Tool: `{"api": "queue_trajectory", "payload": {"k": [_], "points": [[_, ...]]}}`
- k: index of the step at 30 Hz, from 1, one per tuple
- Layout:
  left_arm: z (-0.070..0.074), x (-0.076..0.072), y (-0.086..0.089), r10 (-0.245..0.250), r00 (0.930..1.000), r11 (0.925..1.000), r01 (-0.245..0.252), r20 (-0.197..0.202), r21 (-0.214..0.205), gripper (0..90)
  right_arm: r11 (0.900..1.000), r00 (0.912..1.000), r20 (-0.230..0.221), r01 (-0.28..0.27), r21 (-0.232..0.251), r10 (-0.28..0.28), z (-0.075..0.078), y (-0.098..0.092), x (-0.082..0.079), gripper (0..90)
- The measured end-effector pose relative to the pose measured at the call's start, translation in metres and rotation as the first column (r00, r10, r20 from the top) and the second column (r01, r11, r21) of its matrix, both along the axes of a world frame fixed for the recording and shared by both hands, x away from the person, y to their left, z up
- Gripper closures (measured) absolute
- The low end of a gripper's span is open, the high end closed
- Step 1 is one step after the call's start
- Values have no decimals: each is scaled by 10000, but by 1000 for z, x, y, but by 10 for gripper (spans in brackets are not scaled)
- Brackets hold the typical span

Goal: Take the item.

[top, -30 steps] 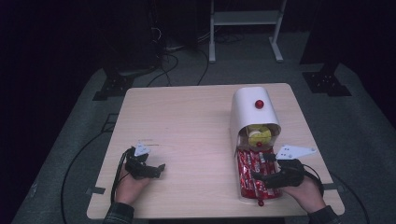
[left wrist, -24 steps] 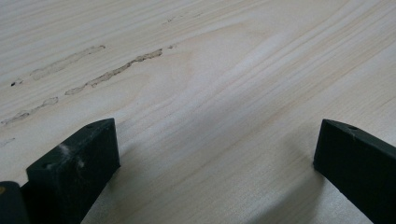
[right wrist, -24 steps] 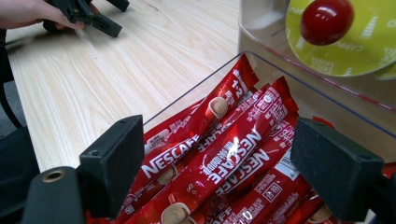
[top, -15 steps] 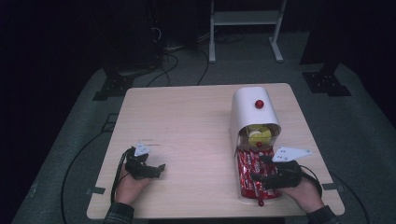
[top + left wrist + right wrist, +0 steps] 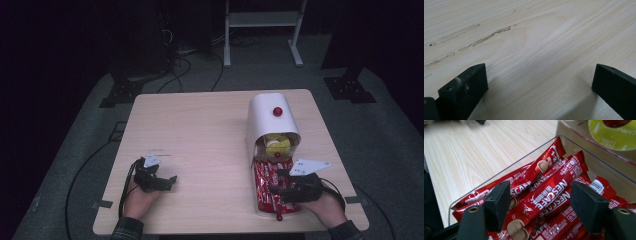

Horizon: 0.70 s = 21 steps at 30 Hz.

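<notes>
Right gripper (image 5: 540,206) down in clear tray (image 5: 574,142) at front right of bench (image 5: 200,130), jaws apart but just been closing, straddling top red Nescafé sachet (image 5: 549,195) of the pile; pads not seen pressing on it. Sachets heaped in tray before white rounded dispenser (image 5: 267,117); yellow-green pod (image 5: 276,146) in its mouth. Left gripper (image 5: 540,92) resting on bare bench at front left, jaws wide apart, nothing between.

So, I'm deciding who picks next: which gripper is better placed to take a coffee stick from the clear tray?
Right. The right gripper, jaws just closing, straddles the red coffee sticks; the left gripper rests on bare table.
</notes>
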State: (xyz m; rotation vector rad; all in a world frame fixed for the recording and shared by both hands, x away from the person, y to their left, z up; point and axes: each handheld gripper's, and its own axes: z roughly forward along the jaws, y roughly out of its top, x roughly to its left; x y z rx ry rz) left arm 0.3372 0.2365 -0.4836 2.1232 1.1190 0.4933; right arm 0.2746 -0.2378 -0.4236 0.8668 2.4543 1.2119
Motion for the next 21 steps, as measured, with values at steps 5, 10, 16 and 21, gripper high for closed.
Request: {"api": "queue_trajectory", "payload": {"k": [5,10,16,21], "points": [[0,0,0,-3,10000,10000,3,-1,2,0,9999,10000,52,8,-103,-8,-1,0,0,356],[0,0,0,-1,10000,10000,1,1,0,0,9998,10000,-10,-65,-211,65,-2,1,-1,378],[0,0,0,-1,10000,10000,1,-2,5,0,9997,10000,-38,-51,-255,50,-2,1,0,440],[0,0,0,-17,10000,10000,17,-1,31,0,9997,10000,-9,-3,-249,3,-2,0,-1,489]]}}
